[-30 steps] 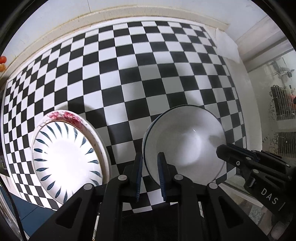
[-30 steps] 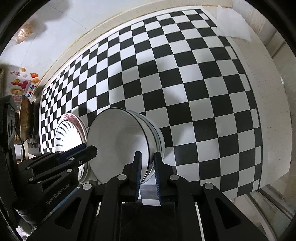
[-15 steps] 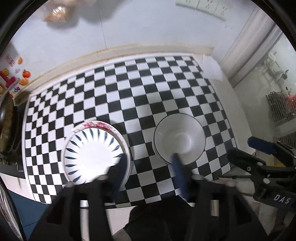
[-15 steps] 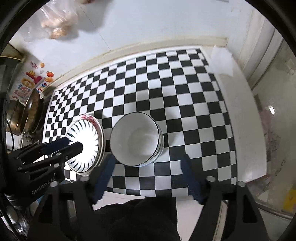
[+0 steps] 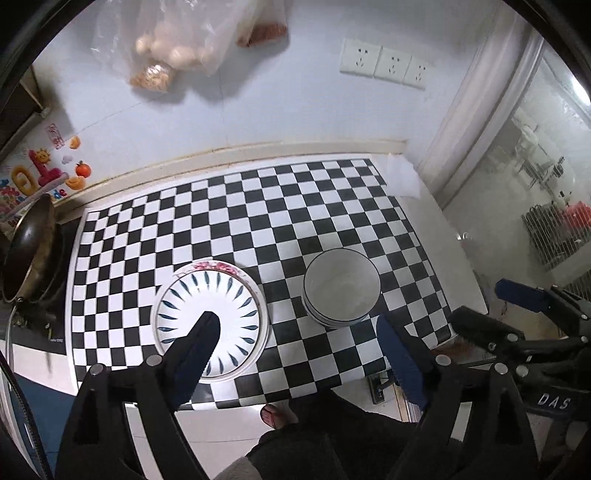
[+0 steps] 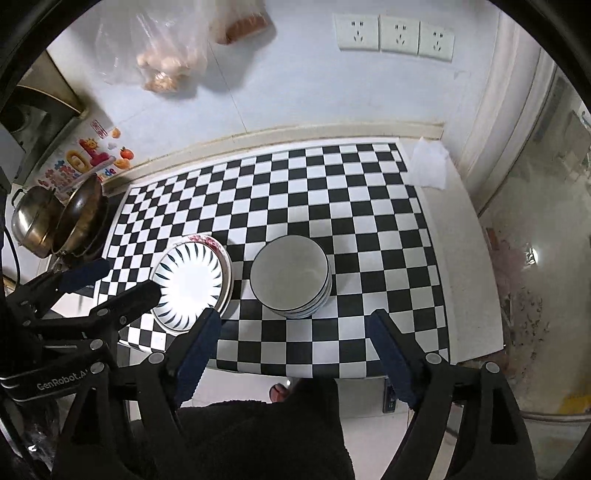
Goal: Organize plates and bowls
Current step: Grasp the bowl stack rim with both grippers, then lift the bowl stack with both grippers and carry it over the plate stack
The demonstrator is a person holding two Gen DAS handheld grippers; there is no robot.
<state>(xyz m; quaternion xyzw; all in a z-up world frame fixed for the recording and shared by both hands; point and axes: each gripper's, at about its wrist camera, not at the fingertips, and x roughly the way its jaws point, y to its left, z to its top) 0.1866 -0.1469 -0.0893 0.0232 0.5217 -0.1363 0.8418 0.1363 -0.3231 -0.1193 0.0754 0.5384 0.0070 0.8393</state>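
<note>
Plates and bowls look sorted already: plate stack and bowl stack sit side by side, apart, on the checkered mat near its front edge, so my read is the task is at or near its end, w/ both tools held off above the counter. Left gripper has its jaws spread wide, nothing btwn them, touching nothing; in its own view one finger overlaps the plates visually only, the other sits just right of the bowls. Right gripper is likewise wide apart, empty, hanging above the mat's front edge w/ the bowls framed btwn its fingers. Plates: top one white w/ dark blue leaf marks, a pink-patterned rim peeking out from one beneath. Bowls: white, dark rim line, several nested, slightly offset. Next move, if any, probably calls for just a check of alignment, maybe nudging the nested bowls square; otherwise nothing left to pick up, as far as can be seen. Further out: wok and steel pot at the left, white cloth at the mat's far right corner, wall sockets and hanging food bags on the wall.
</note>
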